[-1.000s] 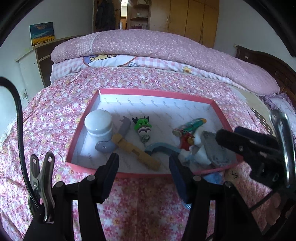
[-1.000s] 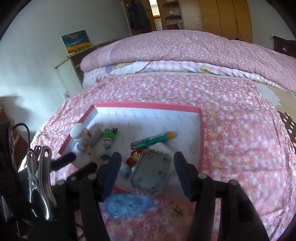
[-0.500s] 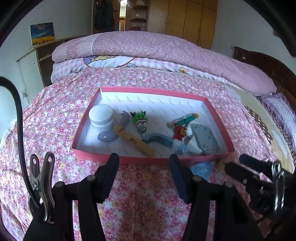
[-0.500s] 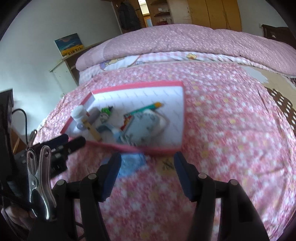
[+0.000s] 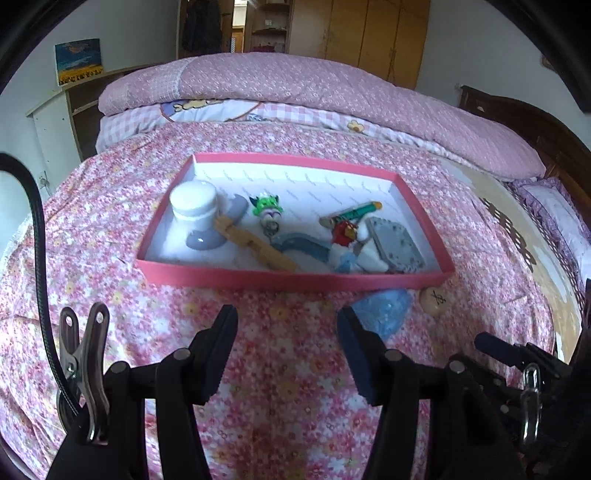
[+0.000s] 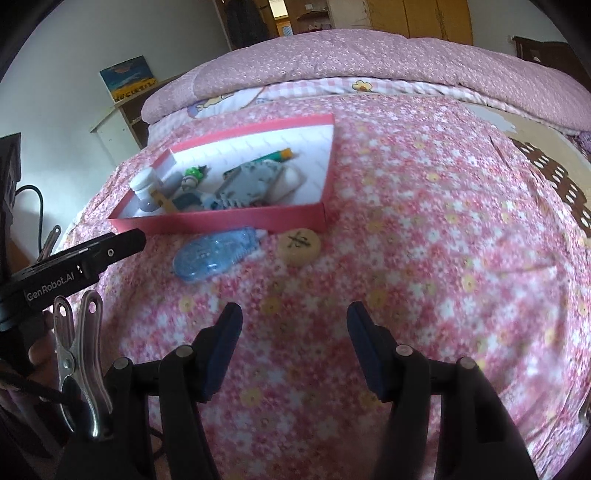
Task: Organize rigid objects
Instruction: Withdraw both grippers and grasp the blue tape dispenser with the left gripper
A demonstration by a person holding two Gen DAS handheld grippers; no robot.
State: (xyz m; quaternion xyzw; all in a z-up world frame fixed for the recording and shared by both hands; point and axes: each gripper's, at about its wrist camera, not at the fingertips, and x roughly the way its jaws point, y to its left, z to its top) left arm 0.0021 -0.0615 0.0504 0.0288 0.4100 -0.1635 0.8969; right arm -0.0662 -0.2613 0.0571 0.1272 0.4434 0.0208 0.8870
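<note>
Left wrist view: the left gripper (image 5: 286,349) stood partly open with nothing between its dark blue pads, above the pink floral bedspread (image 5: 110,295). Ahead lay a shallow rectangular pink cardboard box lid with a white interior (image 5: 295,278). It held a white round plastic jar (image 5: 194,201), a tan wooden jointed stick (image 5: 255,242) running diagonally from far left to near right, a green cartoon figurine (image 5: 266,208), a green pen-shaped tube (image 5: 351,213) and a grey square plate (image 5: 397,245). Just outside the lid's near wall lay a translucent blue plastic teardrop-shaped case (image 5: 384,308) and a round tan wooden disc (image 5: 436,300).

Right wrist view: the right gripper (image 6: 293,345) was likewise partly open and empty. The blue case's (image 6: 216,254) long axis ran roughly parallel to the lid's near wall (image 6: 221,223), narrow end toward the disc (image 6: 299,245) just beside it. A folded pink quilt (image 6: 369,62) and wooden wardrobes (image 6: 424,18) lay beyond.
</note>
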